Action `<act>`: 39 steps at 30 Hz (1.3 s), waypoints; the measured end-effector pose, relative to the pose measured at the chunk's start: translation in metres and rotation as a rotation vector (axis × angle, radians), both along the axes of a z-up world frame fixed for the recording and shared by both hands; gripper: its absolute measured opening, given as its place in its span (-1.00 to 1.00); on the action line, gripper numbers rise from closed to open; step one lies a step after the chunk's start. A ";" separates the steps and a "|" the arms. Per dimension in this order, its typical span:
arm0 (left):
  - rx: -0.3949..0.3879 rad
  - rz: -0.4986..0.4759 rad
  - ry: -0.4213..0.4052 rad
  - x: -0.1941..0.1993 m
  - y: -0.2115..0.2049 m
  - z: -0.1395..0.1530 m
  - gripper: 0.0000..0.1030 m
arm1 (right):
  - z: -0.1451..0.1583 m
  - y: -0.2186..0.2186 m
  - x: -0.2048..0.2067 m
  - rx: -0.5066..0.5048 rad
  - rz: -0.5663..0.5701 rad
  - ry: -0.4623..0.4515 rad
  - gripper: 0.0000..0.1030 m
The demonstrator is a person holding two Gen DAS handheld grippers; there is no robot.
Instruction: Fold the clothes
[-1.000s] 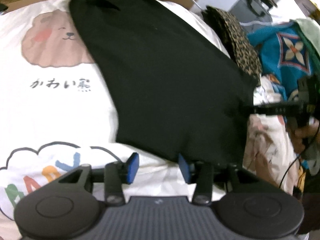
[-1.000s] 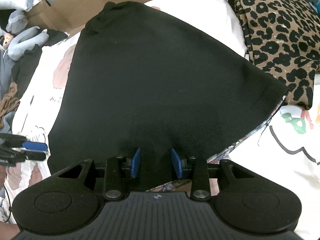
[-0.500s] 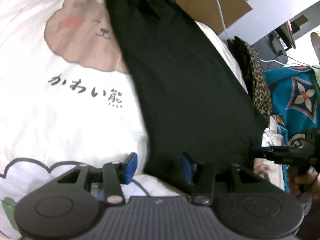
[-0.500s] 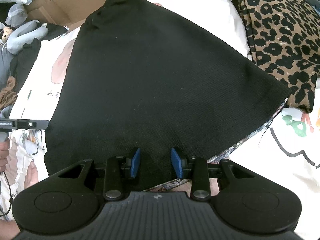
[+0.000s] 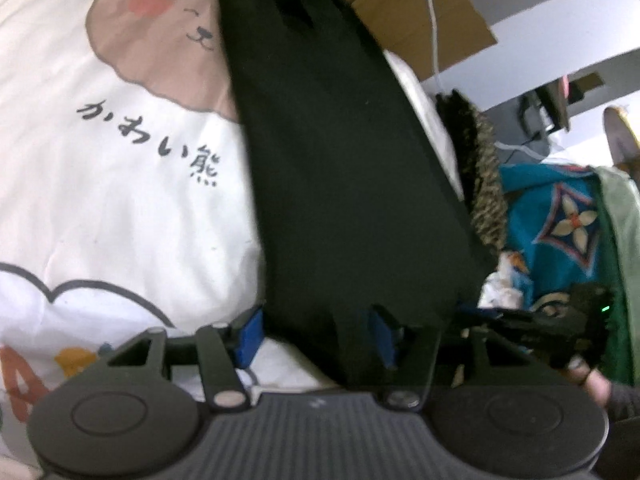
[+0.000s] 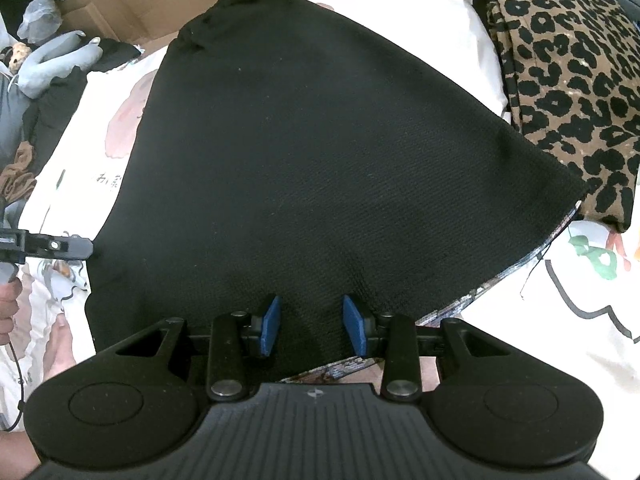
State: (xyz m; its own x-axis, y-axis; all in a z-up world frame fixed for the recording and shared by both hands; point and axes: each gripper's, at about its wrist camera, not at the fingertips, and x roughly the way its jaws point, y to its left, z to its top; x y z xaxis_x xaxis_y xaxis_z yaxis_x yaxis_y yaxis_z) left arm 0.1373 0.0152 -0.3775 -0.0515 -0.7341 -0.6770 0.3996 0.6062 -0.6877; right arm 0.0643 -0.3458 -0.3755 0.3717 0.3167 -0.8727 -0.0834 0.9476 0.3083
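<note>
On the white printed bedsheet (image 5: 120,208), the black garment (image 6: 320,168) lies spread flat, its near hem between the parted blue pads of the right gripper (image 6: 311,325). Left gripper (image 5: 316,334) is likewise released, straddling the garment's near-left corner. Beside the garment lies a leopard-print cloth (image 6: 568,80).

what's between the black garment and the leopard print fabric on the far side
In the right wrist view, a wedge of the white printed sheet shows between the black garment and the leopard print fabric; nearer the camera the two meet.
</note>
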 end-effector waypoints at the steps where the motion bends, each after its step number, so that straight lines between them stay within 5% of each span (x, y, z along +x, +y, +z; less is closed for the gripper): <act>1: -0.022 0.014 0.012 0.001 0.002 0.001 0.14 | 0.000 0.000 0.000 0.001 -0.001 0.000 -0.18; 9: -0.069 0.073 0.071 0.007 0.008 -0.006 0.14 | 0.000 -0.002 0.000 0.006 0.006 -0.002 -0.18; 14: -0.019 0.029 0.064 0.002 -0.003 -0.011 0.14 | 0.000 -0.002 -0.001 0.010 0.006 -0.003 -0.18; 39: -0.106 -0.097 0.252 -0.040 -0.024 -0.029 0.13 | 0.001 -0.008 -0.003 0.044 -0.018 -0.002 -0.18</act>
